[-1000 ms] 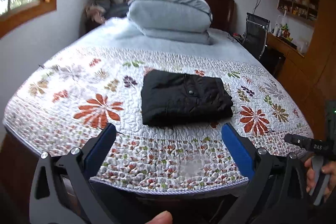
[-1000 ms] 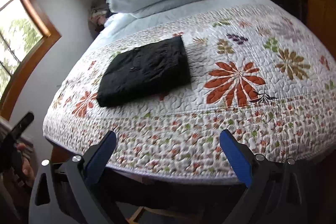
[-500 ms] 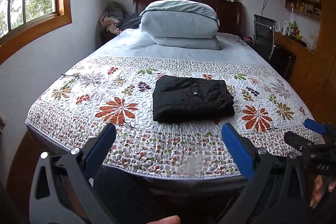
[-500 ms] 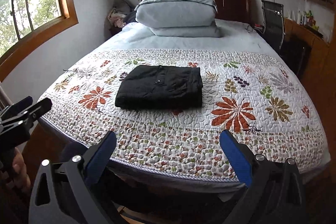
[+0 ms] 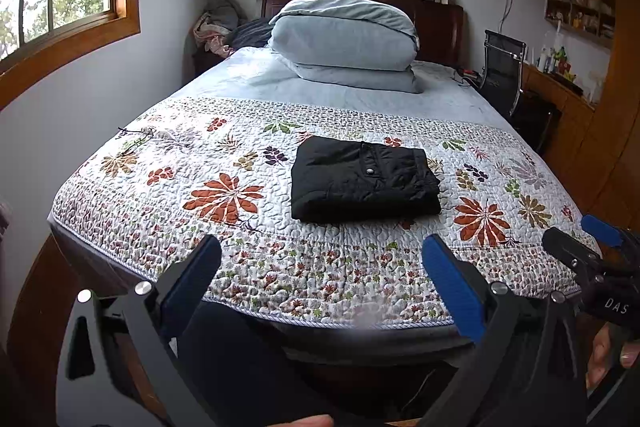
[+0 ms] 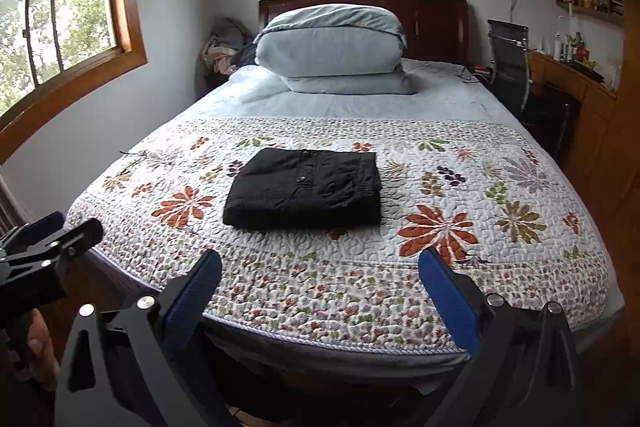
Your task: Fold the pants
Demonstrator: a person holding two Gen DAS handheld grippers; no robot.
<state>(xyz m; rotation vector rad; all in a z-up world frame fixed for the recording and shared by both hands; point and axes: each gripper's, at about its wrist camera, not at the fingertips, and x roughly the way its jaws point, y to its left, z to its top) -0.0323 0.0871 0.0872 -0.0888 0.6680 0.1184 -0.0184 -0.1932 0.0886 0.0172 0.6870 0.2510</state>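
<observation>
The black pants (image 5: 362, 181) lie folded into a flat rectangle, snap button up, mid-width on the floral quilt (image 5: 224, 251) near the foot edge.

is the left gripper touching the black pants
Apart. The left wrist view shows the left gripper open, short of the bed's edge, with bare quilt before the pants.

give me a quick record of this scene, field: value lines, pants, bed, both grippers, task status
pants: black pants, folded into a compact rectangle, a snap button showing on top
surface: floral quilt over the near half of the bed
behind: two stacked pale blue pillows at the headboard
left gripper: open, empty, held back off the foot of the bed
right gripper: open, empty, also clear of the pants
contact: neither gripper touches the pants
task status: fold looks finished
</observation>
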